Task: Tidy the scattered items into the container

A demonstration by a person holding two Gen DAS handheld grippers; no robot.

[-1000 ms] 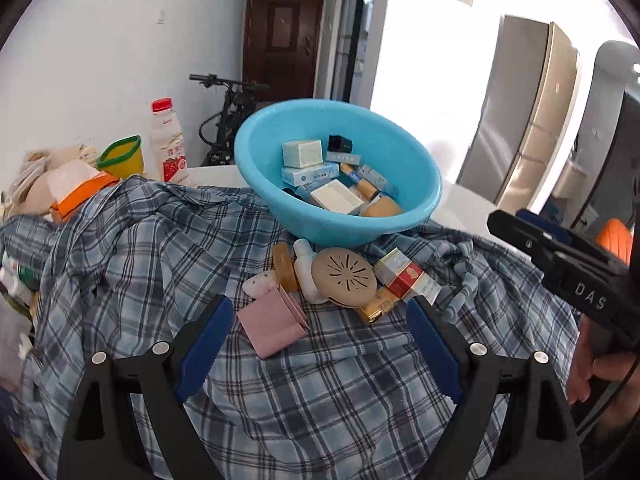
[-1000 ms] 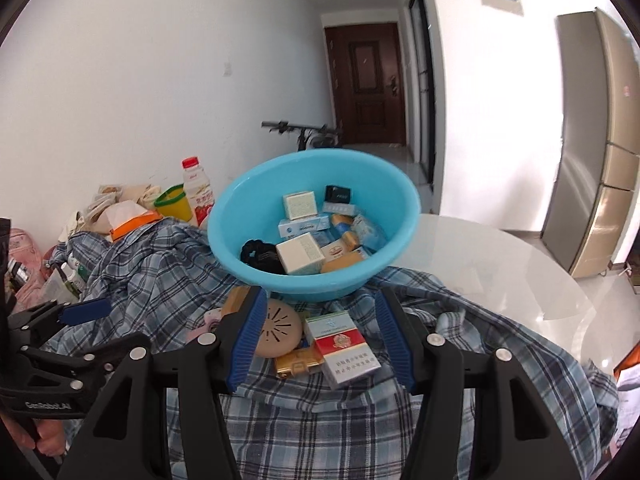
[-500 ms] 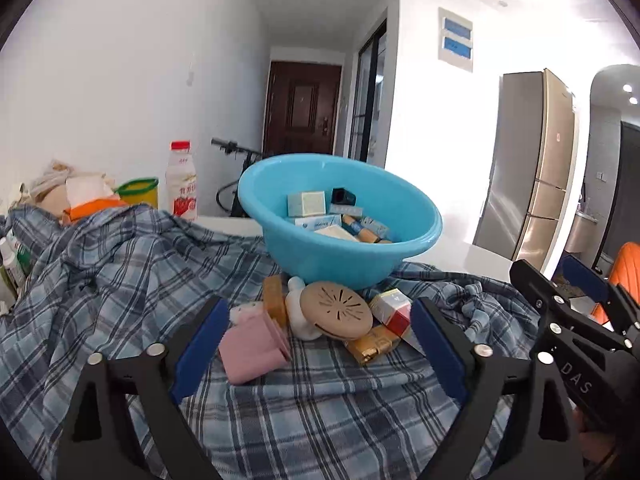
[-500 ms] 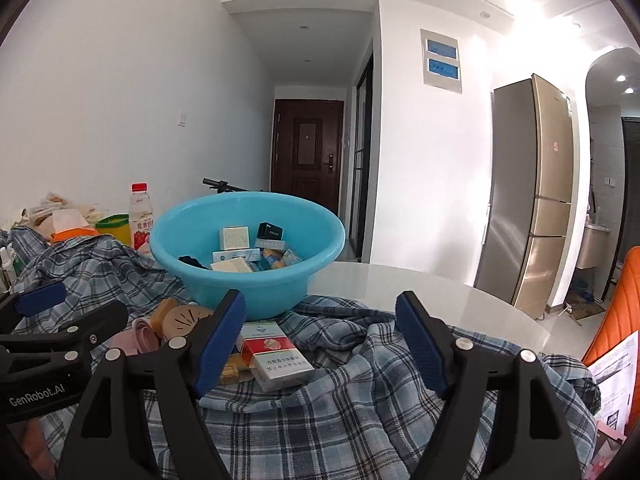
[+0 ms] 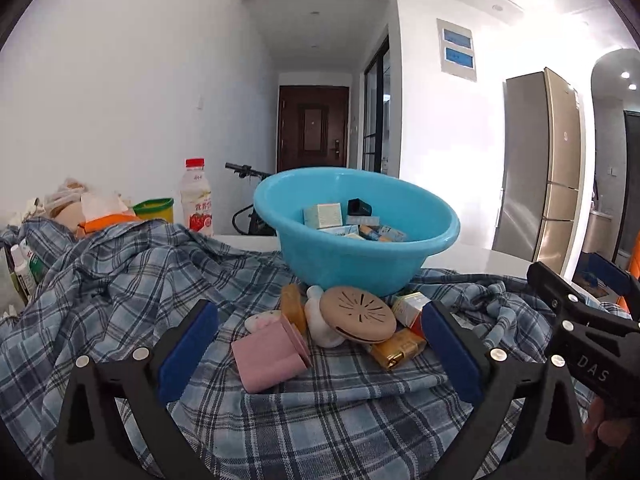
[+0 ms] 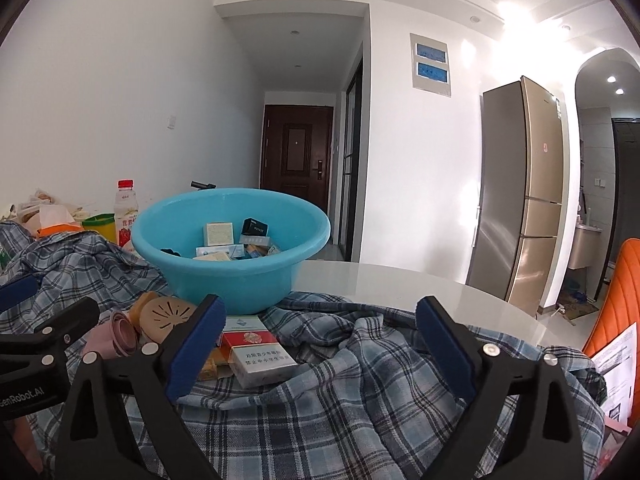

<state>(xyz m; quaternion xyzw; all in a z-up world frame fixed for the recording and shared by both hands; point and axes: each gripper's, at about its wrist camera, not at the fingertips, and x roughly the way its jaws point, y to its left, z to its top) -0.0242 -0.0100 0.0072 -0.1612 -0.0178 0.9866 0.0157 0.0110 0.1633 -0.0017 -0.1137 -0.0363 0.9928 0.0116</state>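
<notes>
A light blue basin (image 5: 360, 256) (image 6: 236, 276) holding several small boxes stands on a plaid cloth (image 5: 140, 280) (image 6: 380, 380). In front of it lie a pink pouch (image 5: 272, 354), a tan round disc (image 5: 358, 314) (image 6: 170, 316), a white bottle (image 5: 320, 320), a gold packet (image 5: 396, 350) and a red-and-white box (image 6: 260, 354) (image 5: 410, 308). My left gripper (image 5: 320, 350) hangs low before this pile, its jaws still opening, the pouch and disc lying between them untouched. My right gripper (image 6: 320, 344) is also opening; the red-and-white box lies by its left pad, free of it.
A drink bottle (image 5: 196, 200), a yellow-green cup (image 5: 154, 208) and a tissue pack (image 5: 104, 216) stand at the back left. The white round table (image 6: 420, 292) shows bare on the right. A fridge (image 6: 520, 200) and an orange chair (image 6: 616, 300) stand beyond.
Both grippers sank toward the cloth and tipped up to a more level view. Both sets of jaws spread wider, the right much more. The items lie as before.
</notes>
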